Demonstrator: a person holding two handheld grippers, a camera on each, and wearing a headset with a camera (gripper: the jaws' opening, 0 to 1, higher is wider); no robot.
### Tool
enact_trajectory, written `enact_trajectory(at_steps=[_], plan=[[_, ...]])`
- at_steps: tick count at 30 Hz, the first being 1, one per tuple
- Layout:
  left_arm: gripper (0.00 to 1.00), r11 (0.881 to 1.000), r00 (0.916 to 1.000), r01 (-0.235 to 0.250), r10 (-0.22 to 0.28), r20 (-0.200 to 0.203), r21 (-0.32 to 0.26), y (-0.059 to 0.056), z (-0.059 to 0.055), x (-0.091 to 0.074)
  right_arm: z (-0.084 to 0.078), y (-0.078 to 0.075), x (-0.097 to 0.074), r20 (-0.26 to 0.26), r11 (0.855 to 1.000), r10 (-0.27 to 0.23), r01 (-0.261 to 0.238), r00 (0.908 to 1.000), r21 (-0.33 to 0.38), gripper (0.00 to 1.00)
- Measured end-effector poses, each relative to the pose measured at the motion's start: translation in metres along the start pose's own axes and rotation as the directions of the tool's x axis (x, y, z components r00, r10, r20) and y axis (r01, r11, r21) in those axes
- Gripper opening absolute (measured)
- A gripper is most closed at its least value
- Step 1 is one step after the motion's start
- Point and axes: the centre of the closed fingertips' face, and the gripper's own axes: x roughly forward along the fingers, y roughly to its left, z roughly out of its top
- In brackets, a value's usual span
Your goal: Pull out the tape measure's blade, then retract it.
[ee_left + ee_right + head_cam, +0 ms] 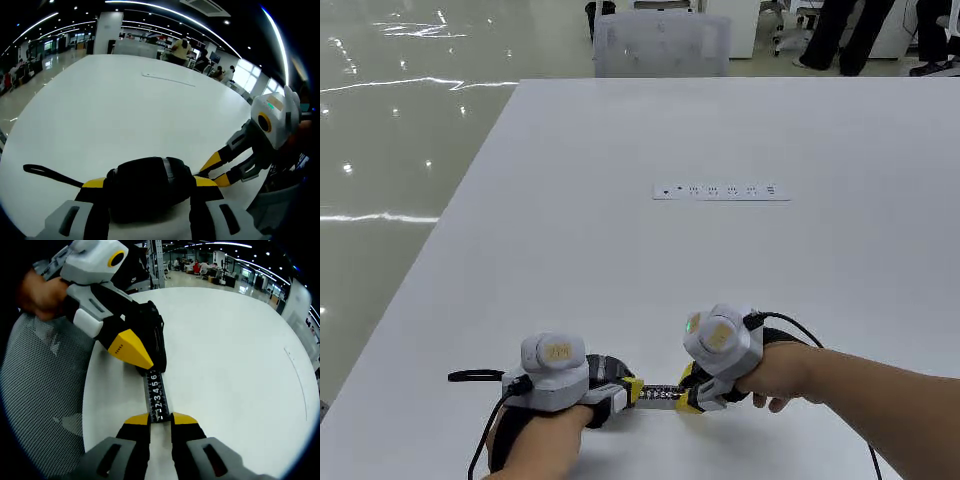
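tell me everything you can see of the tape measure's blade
The blade is a narrow, flat, grey-looking strip printed with tick marks and numerals up to 6. A short length is out, running straight from the black case, gripped by the left gripper, to the right gripper, whose yellow-tipped fingers pinch its end over the white table.

Tape measure [150, 187] — black case, near edge of counter [620, 250], strap [50, 174] trailing left; numbered blade [155, 395] drawn out short, rightward.
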Motion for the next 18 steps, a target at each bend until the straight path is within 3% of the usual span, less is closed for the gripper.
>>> enact_trajectory(at_steps=[18], plan=[[0.61,1.0,0.9999,-0.005,0.005,-0.011,-0.016,0.001,0.0,0.001,0.021,0.001,0.014,0.014,1.0,0.01,-0.009,0.9998,-0.027,0.13]])
